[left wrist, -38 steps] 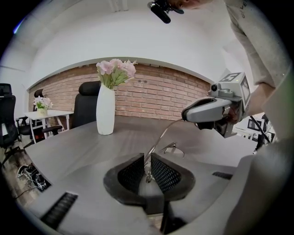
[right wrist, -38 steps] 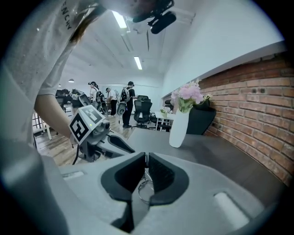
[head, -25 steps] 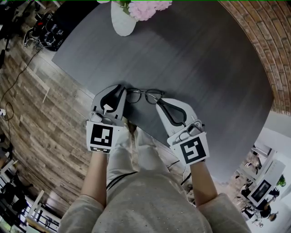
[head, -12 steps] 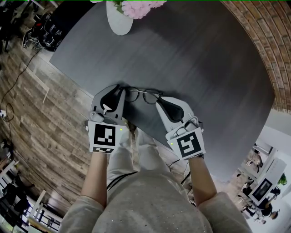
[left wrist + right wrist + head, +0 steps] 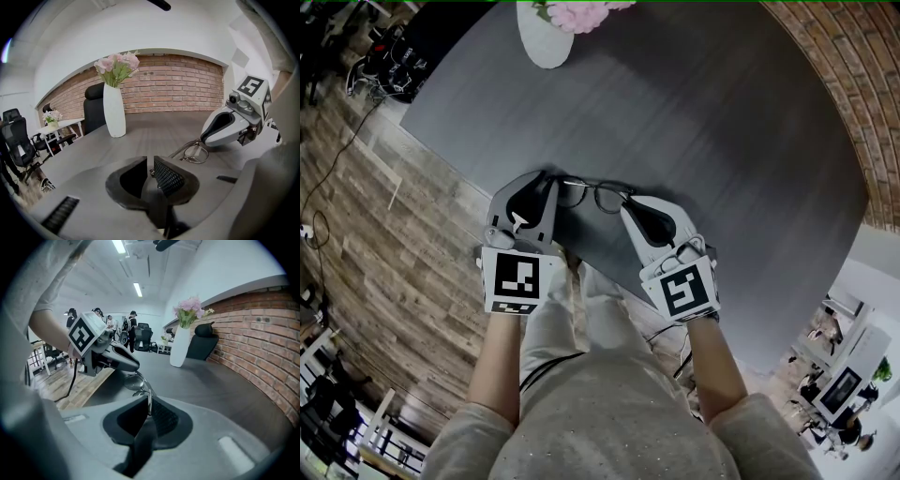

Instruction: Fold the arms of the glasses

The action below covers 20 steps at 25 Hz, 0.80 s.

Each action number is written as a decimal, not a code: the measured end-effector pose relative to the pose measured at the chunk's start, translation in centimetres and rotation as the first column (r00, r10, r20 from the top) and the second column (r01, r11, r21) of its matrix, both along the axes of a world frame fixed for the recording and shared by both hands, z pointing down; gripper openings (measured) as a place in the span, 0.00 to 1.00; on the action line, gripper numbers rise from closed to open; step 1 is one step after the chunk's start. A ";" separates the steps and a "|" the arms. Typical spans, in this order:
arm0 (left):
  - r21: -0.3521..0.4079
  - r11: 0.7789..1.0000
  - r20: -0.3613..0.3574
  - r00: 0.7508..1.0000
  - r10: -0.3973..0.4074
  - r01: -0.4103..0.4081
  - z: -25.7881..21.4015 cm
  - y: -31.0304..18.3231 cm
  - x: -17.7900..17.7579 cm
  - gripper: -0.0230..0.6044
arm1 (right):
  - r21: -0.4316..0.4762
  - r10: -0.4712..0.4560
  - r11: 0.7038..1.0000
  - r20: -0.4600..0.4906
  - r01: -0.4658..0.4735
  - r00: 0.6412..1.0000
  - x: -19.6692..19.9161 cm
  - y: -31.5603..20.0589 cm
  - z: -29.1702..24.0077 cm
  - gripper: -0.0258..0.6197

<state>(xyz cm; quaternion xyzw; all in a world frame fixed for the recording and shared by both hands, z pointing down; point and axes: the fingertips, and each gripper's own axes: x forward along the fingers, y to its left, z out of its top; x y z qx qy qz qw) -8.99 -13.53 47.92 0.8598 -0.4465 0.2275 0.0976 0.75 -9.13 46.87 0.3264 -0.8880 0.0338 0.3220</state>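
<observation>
Thin dark-framed glasses [image 5: 595, 195] hang just over the grey table [image 5: 703, 122], held between my two grippers. The left gripper [image 5: 551, 186] is on their left end; in the left gripper view its jaws [image 5: 151, 165] stand almost together with a small metal part of the frame pinched between them. One lens [image 5: 196, 153] shows to the right, under the other gripper. The right gripper [image 5: 628, 208] holds the right end. In the right gripper view the gripper [image 5: 149, 406] is shut on the thin arm, which runs up to the lenses [image 5: 133, 381].
A white vase [image 5: 546, 42] of pink flowers stands at the table's far side. The table's near edge runs just under my hands, with wooden floor to the left. A brick wall [image 5: 853, 84] curves along the right. Office chairs and people are far off.
My right hand has sunk a little and drawn in toward the glasses, still gripping the arm. The left gripper and the glasses have hardly moved.
</observation>
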 end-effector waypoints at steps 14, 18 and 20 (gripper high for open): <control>0.019 1.000 -0.003 1.000 0.001 -0.001 -0.1 0.2 0.0 0.11 | -0.004 0.016 1.000 -0.024 -0.016 1.000 0.2 0.1 0.7 0.09; 0.028 1.000 -0.023 1.000 0.007 -0.007 -0.3 0.3 0.0 0.11 | -0.001 0.020 1.000 0.006 -0.020 1.000 0.0 0.1 0.4 0.11; 0.028 1.000 -0.040 0.999 0.006 -0.005 -0.4 0.4 0.0 0.11 | -0.004 0.038 0.999 0.027 -0.038 0.999 0.1 0.1 0.1 0.15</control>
